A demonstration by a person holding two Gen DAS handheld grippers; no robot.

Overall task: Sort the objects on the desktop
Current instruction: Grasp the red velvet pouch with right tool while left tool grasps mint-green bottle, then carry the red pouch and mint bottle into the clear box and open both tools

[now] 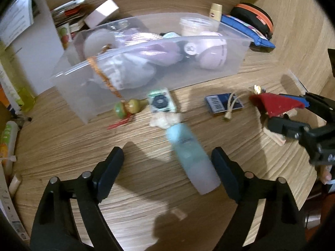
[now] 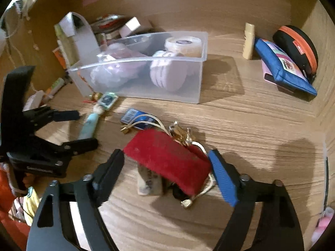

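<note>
A clear plastic bin (image 1: pixel 240 48) (image 2: pixel 201 67) holds purple headphones, a cloth bag and a jar. My left gripper (image 1: pixel 167 163) is open around a light blue tube (image 1: pixel 188 152) (image 2: pixel 89 125) lying on the wooden desk. My right gripper (image 2: pixel 167 163) (image 1: pixel 293 115) holds a red velvet pouch (image 2: pixel 167 159) (image 1: pixel 274 104) between its fingers, just above the desk. A small green player (image 1: pixel 161 101), a gourd charm (image 1: pixel 127 106) and a blue card box (image 1: pixel 222 103) (image 2: pixel 136 117) lie in front of the bin.
A blue pouch (image 2: pixel 284 67) and a black-orange case (image 2: pixel 297 46) lie at the back right, beside a cream bottle (image 2: pixel 249 41). Books and boxes (image 1: pixel 69 21) are stacked at the back left. A wooden block (image 2: pixel 149 181) sits under the red pouch.
</note>
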